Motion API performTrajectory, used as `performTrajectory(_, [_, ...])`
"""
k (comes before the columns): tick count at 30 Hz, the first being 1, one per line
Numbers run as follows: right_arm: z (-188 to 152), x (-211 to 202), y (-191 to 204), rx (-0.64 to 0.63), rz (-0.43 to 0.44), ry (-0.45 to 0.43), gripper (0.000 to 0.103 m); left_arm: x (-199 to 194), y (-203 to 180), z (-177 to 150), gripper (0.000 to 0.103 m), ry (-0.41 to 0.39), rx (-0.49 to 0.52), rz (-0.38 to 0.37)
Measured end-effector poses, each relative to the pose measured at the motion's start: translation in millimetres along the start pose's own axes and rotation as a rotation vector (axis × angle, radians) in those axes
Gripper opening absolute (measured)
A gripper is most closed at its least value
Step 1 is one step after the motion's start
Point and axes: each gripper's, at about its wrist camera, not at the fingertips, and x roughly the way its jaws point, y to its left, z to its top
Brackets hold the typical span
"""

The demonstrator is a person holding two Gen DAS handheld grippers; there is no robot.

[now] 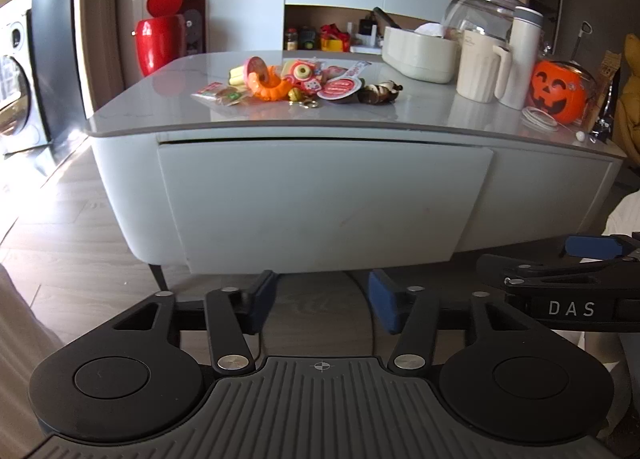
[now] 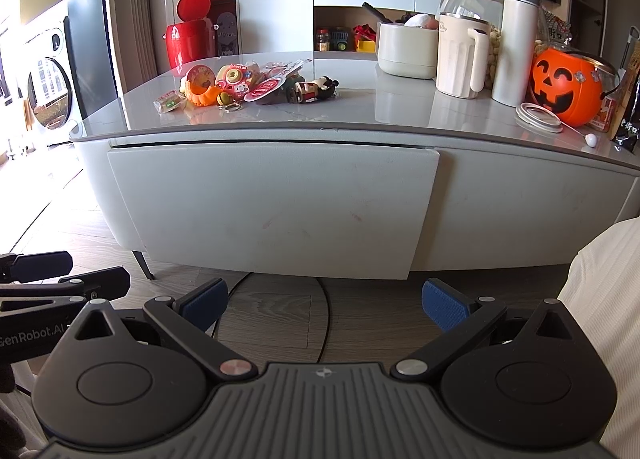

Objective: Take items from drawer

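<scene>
The pale grey drawer front (image 1: 320, 199) (image 2: 272, 207) of the low table stands shut, with only a thin dark slit under the tabletop. On the tabletop (image 1: 160, 107) lies a pile of small toys and packets (image 1: 292, 85) (image 2: 248, 87). My left gripper (image 1: 322, 299) hovers low before the drawer's lower edge, its jaws a modest gap apart with nothing between them. My right gripper (image 2: 324, 303) is beside it at the same height, jaws wide apart and empty. Each shows at the edge of the other's view: right gripper (image 1: 560, 271), left gripper (image 2: 60, 275).
An orange pumpkin bucket (image 1: 558, 93) (image 2: 566, 91), a white jug (image 2: 460, 59), a flask (image 2: 516, 47), a glass jar and a bowl (image 1: 420, 53) crowd the table's right. A cable (image 2: 326, 319) runs over the wood floor. White clothing (image 2: 600, 299) is at right.
</scene>
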Motion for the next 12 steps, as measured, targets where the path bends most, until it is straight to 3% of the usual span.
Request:
performTrajectory(1, [0,0,-1,0.006,0.001,0.000,0.103,2,-4,1,0.010,0.001,0.012,-0.013])
performTrajectory(6, [6,1,-9,0.046,0.009,0.005,0.103,13,-15,10,0.013,-0.011,0.040,0.066])
performTrajectory(9, [14,-7,-12,0.025,-0.016,-0.037,0.103,35,2,29,0.013,0.014,-0.060,0.049])
performTrajectory(12, [33,-26,-12,-0.010,-0.017,-0.125,0.103,62,32,49,0.014,0.014,-0.235,0.084])
